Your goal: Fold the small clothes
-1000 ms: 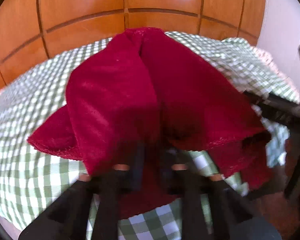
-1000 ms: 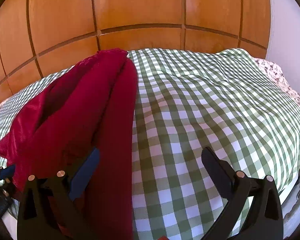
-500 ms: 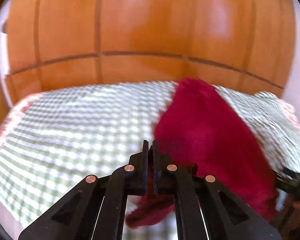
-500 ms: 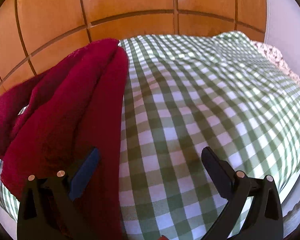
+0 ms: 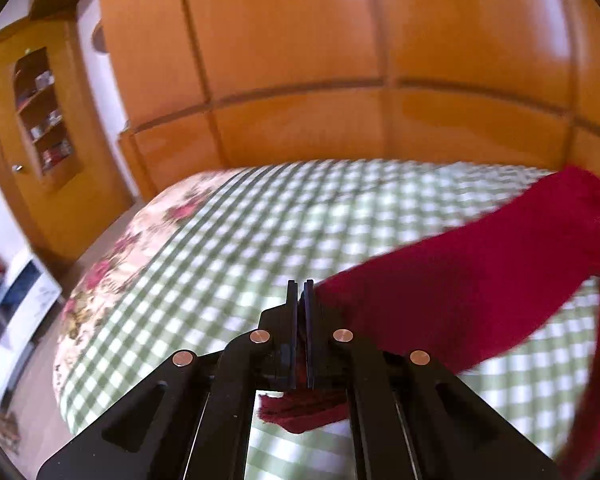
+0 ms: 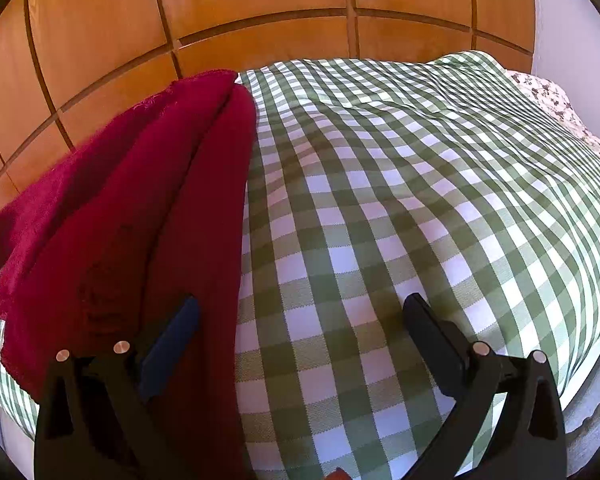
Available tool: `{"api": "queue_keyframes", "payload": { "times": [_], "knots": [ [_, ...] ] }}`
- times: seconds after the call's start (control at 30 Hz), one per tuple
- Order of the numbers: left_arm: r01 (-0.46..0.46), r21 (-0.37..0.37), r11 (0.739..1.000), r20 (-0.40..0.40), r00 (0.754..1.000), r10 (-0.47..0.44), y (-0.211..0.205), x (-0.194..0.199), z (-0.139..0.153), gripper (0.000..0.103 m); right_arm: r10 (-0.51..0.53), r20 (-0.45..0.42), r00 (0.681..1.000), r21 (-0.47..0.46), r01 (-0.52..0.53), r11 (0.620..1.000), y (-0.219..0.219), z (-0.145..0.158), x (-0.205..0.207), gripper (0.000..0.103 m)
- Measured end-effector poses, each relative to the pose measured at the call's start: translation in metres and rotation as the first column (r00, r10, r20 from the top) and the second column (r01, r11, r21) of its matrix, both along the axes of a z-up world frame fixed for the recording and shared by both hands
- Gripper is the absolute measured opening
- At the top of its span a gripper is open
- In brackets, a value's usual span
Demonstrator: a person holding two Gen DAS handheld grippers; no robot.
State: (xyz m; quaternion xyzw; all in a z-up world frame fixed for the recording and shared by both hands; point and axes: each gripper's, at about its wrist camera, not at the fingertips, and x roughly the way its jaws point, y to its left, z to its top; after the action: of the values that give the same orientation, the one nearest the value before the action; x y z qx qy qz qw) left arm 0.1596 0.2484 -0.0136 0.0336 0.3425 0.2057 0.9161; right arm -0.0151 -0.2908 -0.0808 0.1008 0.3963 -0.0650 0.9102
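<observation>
While the left tool (image 5: pixel 299 292) clenches the red garment's (image 5: pixel 460 292) edge over the bed (image 6: pixel 380 200), the right tool (image 6: pixel 300 320) gapes released; folding's barely started.

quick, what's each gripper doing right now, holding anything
left gripper: shut on the red cloth, lifting one edge of it.
right gripper: open, holding nothing, over the checked bedspread.

The cloth (image 6: pixel 132 216) is deep crimson red, plain. The bedspread (image 6: pixel 400 200) is green-and-white gingham check; beneath it at the edge a cream sheet (image 5: pixel 112 256) carries pink and red roses. The wardrobe (image 5: pixel 300 60) panels are glossy orange-brown wood. Both grippers are black with blue pads (image 6: pixel 172 344).
</observation>
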Motion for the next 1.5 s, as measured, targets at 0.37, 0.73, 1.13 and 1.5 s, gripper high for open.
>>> {"api": "queue_keyframes", "payload": {
  "times": [0.37, 0.73, 1.13, 1.5],
  "knots": [
    [-0.209, 0.005, 0.978, -0.164, 0.964, 0.207, 0.072, 0.011, -0.049, 0.000, 0.052, -0.035, 0.998, 0.027, -0.051, 0.998, -0.006, 0.001, 0.006, 0.101],
    [-0.148, -0.432, 0.890, 0.206, 0.944, 0.257, 0.050, -0.084, -0.022, 0.090, 0.086, -0.024, 0.996, 0.212, -0.079, 0.974, -0.036, 0.017, -0.011, 0.061],
    [0.283, -0.582, 0.762, 0.213, 0.958, -0.193, -0.111, -0.087, -0.059, 0.091, 0.347, -0.048, 0.936, 0.169, -0.335, 0.927, 0.014, 0.015, -0.023, 0.042],
    [0.298, -0.581, 0.758, 0.214, 0.954, -0.211, -0.120, -0.091, -0.075, 0.094, 0.363, -0.051, 0.930, 0.086, -0.358, 0.930, 0.001, 0.041, -0.013, 0.004]
  ]
}}
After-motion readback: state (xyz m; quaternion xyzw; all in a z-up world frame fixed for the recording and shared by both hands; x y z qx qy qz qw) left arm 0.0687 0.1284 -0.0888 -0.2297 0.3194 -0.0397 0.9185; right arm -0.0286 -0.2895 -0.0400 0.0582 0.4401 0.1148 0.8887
